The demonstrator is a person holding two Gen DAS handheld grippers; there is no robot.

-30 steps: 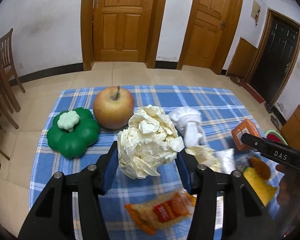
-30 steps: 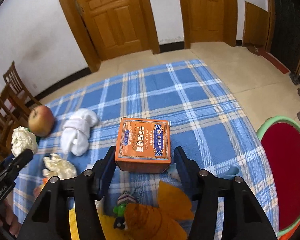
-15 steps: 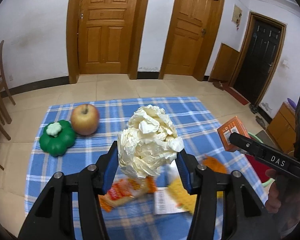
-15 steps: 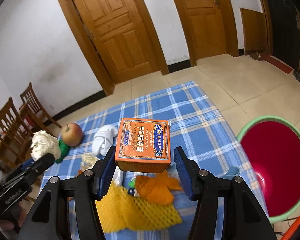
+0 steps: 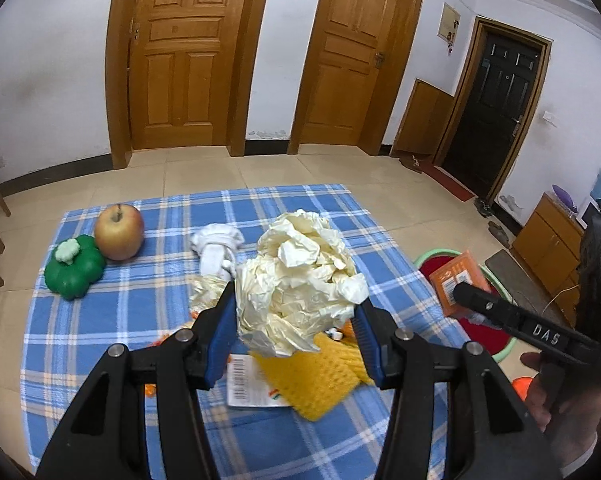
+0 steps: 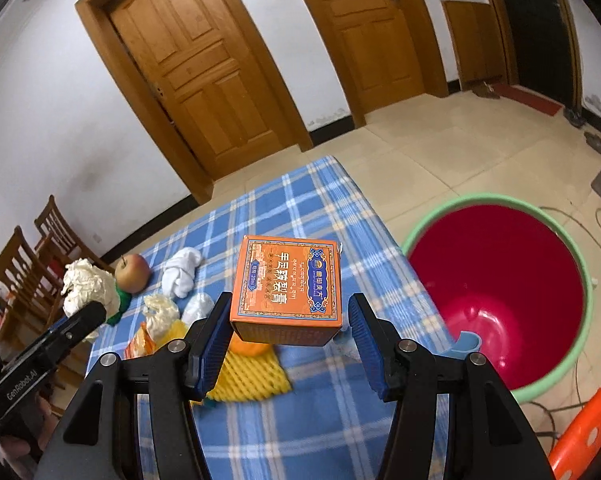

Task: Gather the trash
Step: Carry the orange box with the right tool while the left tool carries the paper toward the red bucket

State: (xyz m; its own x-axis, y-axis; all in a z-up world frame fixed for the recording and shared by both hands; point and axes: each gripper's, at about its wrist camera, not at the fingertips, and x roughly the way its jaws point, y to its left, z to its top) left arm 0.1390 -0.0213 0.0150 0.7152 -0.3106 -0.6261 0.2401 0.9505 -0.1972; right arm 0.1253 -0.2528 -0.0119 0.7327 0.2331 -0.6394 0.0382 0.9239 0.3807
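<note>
Carried higher and further toward the table's right edge than a second ago: left gripper (image 5: pixel 294 330) clamped on crumpled cream paper ball (image 5: pixel 300 280), right gripper (image 6: pixel 288 334) clamped on orange printed cardboard box (image 6: pixel 286 286). Beyond that edge, on the floor, red basin with green rim (image 6: pixel 496 292). Near far left corner, red-yellow apple (image 5: pixel 119 232) touching green toy pumpkin (image 5: pixel 74 266).

Blue-and-white plaid, orange, cream — bright colours on the table.

Tablecloth (image 5: pixel 140 320) checked blue with white and tan lines; crumpled paper (image 5: pixel 300 280) cream; box (image 6: pixel 288 284) orange with blue ornament and dark lettering; apple (image 5: pixel 119 232) red-yellow; toy pumpkin (image 5: pixel 74 270) green, pale stem; foam net (image 5: pixel 316 380) yellow; basin (image 6: pixel 496 292) red inside, mint-green rim; gripper pads (image 5: pixel 222 340) blue — bodies black.
</note>
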